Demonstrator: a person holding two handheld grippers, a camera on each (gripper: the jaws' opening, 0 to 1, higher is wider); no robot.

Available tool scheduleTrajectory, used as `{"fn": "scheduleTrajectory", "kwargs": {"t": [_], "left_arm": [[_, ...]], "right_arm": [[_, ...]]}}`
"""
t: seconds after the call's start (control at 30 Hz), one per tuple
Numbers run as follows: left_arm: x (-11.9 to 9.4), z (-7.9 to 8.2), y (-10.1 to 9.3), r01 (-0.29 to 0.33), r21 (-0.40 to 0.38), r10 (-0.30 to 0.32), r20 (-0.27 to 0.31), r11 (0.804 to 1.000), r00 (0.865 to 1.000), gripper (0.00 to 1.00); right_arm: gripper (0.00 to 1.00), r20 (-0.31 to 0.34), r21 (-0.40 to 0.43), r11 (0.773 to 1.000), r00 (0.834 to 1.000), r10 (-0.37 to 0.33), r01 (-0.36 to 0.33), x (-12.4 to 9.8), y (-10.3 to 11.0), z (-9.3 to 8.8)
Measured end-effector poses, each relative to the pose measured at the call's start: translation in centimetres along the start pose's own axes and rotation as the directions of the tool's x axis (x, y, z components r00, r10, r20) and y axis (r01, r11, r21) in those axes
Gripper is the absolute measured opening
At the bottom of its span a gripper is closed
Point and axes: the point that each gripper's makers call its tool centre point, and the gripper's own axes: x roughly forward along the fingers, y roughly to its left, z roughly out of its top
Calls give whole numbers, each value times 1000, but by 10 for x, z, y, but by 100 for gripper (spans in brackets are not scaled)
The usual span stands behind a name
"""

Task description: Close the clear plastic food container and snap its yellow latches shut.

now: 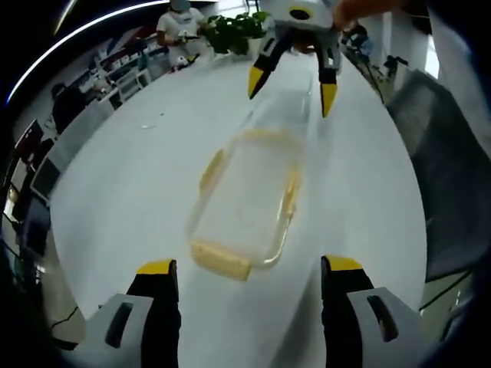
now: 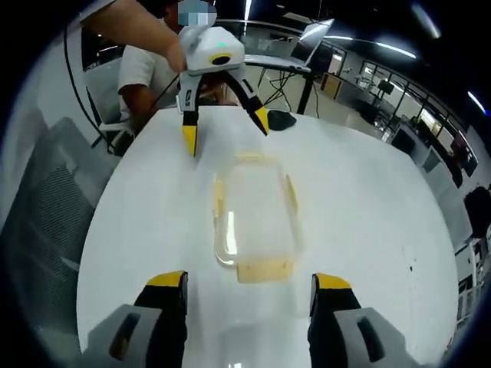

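Clear plastic food container (image 1: 249, 211) (image 2: 255, 218) lies flat on a white table (image 1: 138, 184) (image 2: 368, 230), long axis running between the two grippers. Lid appears to sit on the box; cannot tell whether it is seated all round. Nothing visible through the clear walls. Yellow latches (image 1: 221, 261) (image 2: 265, 270) show on all four sides: one at each short end, one along each long side. They look flared outward rather than pressed down, though that is hard to judge at this blur.

Table surface around the container is bare on both long sides and at both ends. A small scrap (image 1: 149, 124) lies well apart from it in the left gripper view. A dark object (image 2: 281, 119) sits near the far table edge in the right gripper view. A leafy plant (image 1: 234, 31) stands at the far end in the left gripper view.

Left gripper (image 1: 249, 272) (image 2: 225, 126) is held with jaws wide, gripping nothing, yellow tips just short of the near end latch. Right gripper (image 2: 249, 285) (image 1: 291, 80) is likewise spread wide and holding nothing, tips flanking the opposite end without touching it. The two face each other across the container. A hand (image 2: 165, 42) holds the left gripper from above; a seated person (image 2: 142, 73) is behind it. Another person (image 1: 178, 27) stands by the plant.
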Motion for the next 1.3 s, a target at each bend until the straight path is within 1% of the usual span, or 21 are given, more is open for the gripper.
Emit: {"fn": "scheduleTrajectory", "kwargs": {"t": [0.1,0.17,0.33,0.4,0.47,0.57,0.63,0.83,0.93,1.03,1.17,1.23,1.3], "left_arm": [[2,-2,2,5,22,-5,-13,1000,1000,74],[3,0,4,7,30,-7,-12,1000,1000,74],[3,4,9,10,52,-9,-13,999,1000,73],[4,4,12,11,77,-9,-24,997,1000,73],[4,3,14,18,93,-14,-37,995,999,73],[4,3,12,38,100,-34,-41,994,999,73],[5,1,12,50,120,-43,-55,991,998,72],[8,-2,14,67,145,-56,-74,987,996,71],[9,-3,15,79,170,-64,-89,982,994,70],[11,-4,16,90,178,-73,-104,980,992,69],[14,-6,16,102,188,-81,-117,977,990,69],[15,-7,17,106,196,-83,-125,975,989,69],[16,-7,19,105,204,-79,-131,973,988,69]], "right_arm": [[63,-20,-26,1000,1000,9,-9,3,0,-2],[63,-19,-31,999,1000,16,-17,5,0,0],[64,-18,-29,999,999,32,-32,9,-2,4],[64,-14,-23,999,999,45,-45,12,-1,7],[64,-14,-31,998,999,47,-47,15,-2,8],[65,-19,-21,998,998,57,-58,19,-3,7],[65,-24,-24,998,998,62,-62,21,-3,7],[65,-34,-32,997,997,71,-72,23,-7,8],[65,-43,-33,997,996,74,-75,26,-9,6],[65,-45,-36,996,996,83,-84,28,-9,7],[63,-69,-35,995,993,91,-94,32,-8,2],[62,-83,-56,994,993,86,-91,33,-8,0],[61,-86,-59,994,993,85,-90,33,-9,0]]}}
